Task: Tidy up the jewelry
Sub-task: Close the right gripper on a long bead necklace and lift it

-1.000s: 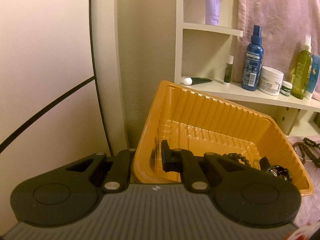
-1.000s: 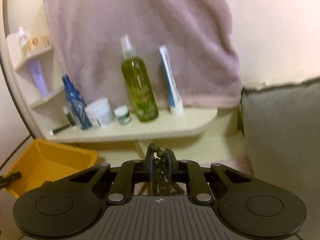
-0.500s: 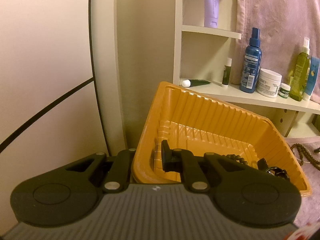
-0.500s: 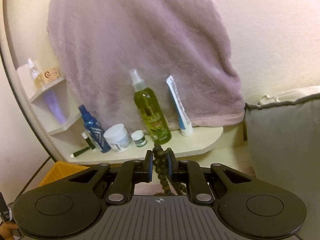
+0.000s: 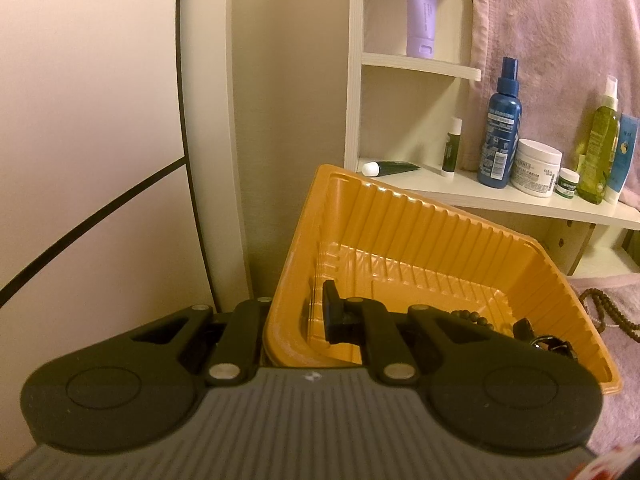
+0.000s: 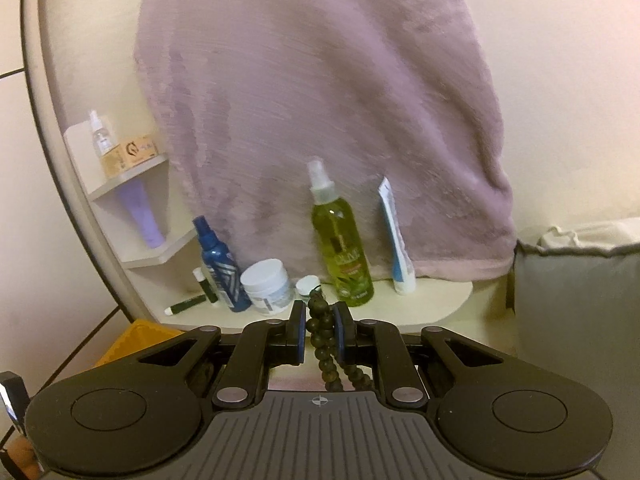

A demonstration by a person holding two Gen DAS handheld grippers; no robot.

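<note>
**Holding the tray wall and a bead strand**

Looking through my left wrist view first, much is cut off: the left gripper (image 5: 294,316) body covers the near part of the orange tray (image 5: 432,232), so I see only a short run of dark beads (image 5: 470,316) and part of a dark metal piece (image 5: 550,342) lying on the tray floor near its right wall. What that metal piece is, I cannot make out. Another beaded strand (image 5: 608,312) lies outside the tray on the pink cloth (image 5: 600,380), running off the right edge of the frame.

My left gripper is clamped on the tray's near-left wall, one finger inside the tray and the other outside; the outer fingertip is hidden behind the wall.

In my right wrist view, the right gripper (image 6: 319,334) has its fingers nearly together, pinching a bead necklace (image 6: 320,320). A bunch of beads sits between the pads and pokes above them, and two strands hang down behind the gripper body, where I lose them. A corner of the orange tray shows at lower left, mostly blocked. Behind stand a green spray bottle (image 6: 342,240), a blue bottle (image 6: 218,268) and a white jar (image 6: 267,286) on the shelf (image 6: 432,304), against a blurred pink towel (image 6: 320,100).
</note>
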